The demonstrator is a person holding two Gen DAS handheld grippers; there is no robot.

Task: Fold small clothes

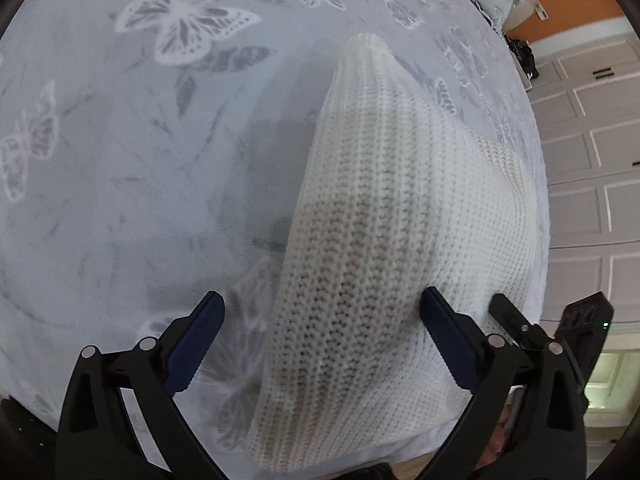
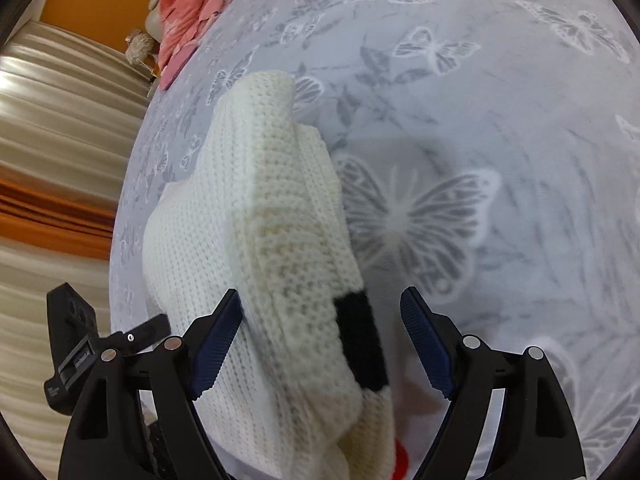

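Note:
A white knitted sweater (image 1: 380, 200) lies in a folded bundle on the grey butterfly-print bedspread (image 1: 120, 160). My left gripper (image 1: 322, 296) stands wide open astride the near end of the bundle; its right pad (image 1: 444, 332) is against the knit, while its left pad (image 1: 196, 344) is apart from it. In the right wrist view the sweater (image 2: 260, 220) shows a black patch (image 2: 360, 344) and a bit of red at the bottom. My right gripper (image 2: 320, 295) is open over it. Its left pad (image 2: 218, 344) touches the knit and its right pad (image 2: 428, 344) is clear of it.
A pink garment (image 2: 188, 12) lies at the bed's far corner. White panelled cupboard doors (image 1: 592, 140) stand past the bed's edge in the left wrist view, and a pale curtain (image 2: 60, 120) in the right. Black parts of the other gripper (image 1: 588, 320) sit close by.

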